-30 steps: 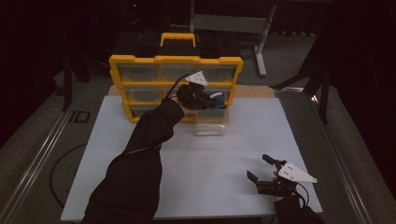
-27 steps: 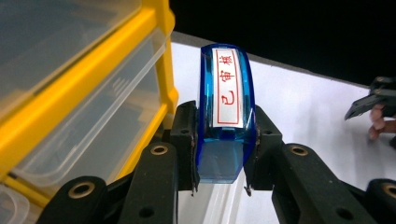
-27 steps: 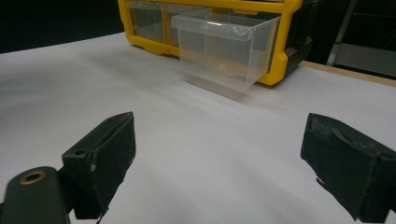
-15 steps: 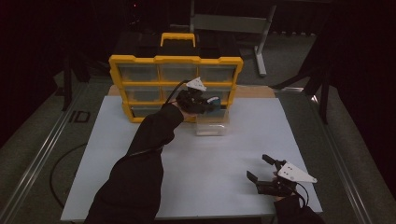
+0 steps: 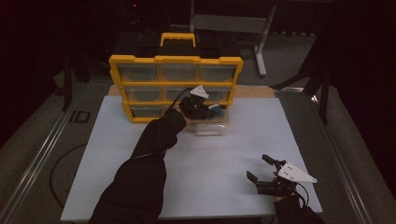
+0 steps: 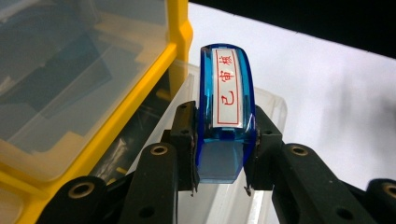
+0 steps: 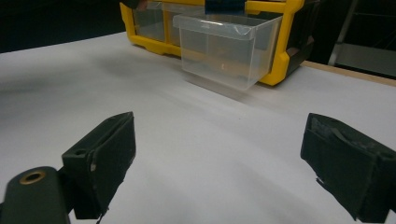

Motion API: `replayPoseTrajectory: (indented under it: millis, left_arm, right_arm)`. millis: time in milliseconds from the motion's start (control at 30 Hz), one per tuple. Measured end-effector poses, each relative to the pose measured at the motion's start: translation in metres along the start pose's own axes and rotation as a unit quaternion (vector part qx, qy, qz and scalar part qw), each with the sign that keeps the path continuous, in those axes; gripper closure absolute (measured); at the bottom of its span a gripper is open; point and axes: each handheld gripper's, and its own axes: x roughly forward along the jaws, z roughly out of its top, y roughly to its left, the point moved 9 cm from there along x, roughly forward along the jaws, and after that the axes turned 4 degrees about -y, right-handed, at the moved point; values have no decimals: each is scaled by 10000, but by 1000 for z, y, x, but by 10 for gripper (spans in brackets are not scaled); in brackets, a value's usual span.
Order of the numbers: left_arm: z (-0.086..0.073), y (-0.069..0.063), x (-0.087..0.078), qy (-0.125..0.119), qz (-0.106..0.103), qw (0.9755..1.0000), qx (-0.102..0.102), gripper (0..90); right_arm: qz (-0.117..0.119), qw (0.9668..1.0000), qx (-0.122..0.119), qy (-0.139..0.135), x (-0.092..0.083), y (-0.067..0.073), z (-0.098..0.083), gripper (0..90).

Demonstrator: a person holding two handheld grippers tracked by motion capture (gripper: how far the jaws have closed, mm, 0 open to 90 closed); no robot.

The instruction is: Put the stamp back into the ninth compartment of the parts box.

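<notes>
The left claw grips a translucent blue plastic stamp; the clear plastic drawer lies below it, so lower squarely before releasing. The right claw gapes wide, empty.

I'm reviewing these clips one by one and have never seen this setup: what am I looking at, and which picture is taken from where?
No robot here: a person holds a two-jaw gripper in each hand. The high view looks down on a white table. At its far edge stands a yellow drawer organiser, with one clear plastic drawer pulled out in front. The other two pictures come from cameras riding on the grippers. The left gripper is shut on a blue translucent stamp with a red-lettered label, held over the drawer. The right gripper rests open near the table's front right.
</notes>
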Motion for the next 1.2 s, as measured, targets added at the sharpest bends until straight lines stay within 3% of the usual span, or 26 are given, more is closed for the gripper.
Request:
replayPoseTrajectory:
  millis: [467,833,867,967,1200]
  left_arm:
    - [-15,3,13,269,98,9996,-2,700]
    - [-11,0,10,156,89,9998,11,693]
    - [-10,1,10,118,124,9999,-21,675]
    - [-8,2,8,77,201,9997,-93,501]
    - [-5,-3,4,115,192,9997,-134,302]
  right_arm:
    - [14,10000,-3,-3,1,0,0,103]
    - [19,10000,20,6,1,0,-1,103]
    - [18,10000,23,12,1,0,-1,103]
    - [18,10000,22,10,1,0,-1,103]
    - [22,10000,21,18,1,0,-1,103]
